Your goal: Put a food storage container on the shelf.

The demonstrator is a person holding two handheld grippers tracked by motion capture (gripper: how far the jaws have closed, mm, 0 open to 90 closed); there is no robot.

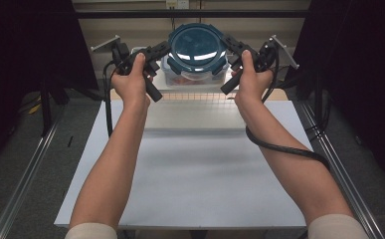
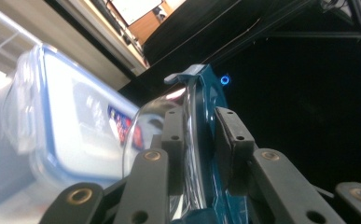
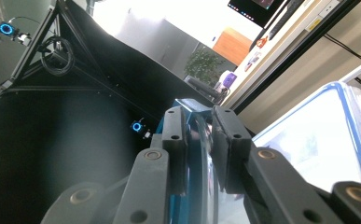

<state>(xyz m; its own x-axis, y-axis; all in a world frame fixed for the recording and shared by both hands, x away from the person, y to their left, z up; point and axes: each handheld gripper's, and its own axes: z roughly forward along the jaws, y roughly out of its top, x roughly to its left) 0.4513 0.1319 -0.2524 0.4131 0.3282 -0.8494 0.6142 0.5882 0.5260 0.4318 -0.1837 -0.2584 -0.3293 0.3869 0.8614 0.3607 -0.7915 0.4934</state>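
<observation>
The left gripper (image 1: 166, 48) and the right gripper (image 1: 228, 42) each pinch an opposite edge of a round teal lid (image 1: 197, 46), jaws pressed onto its rim. The lid hangs between them, tilted to face the camera, lifted clear above a clear plastic box (image 1: 194, 73) just beyond and below the jaws (a larger blue-rimmed tub (image 2: 66, 121) sits beside it). Judging by this, the lid is already off; what remains is setting it down on the white table (image 1: 190, 174).
</observation>
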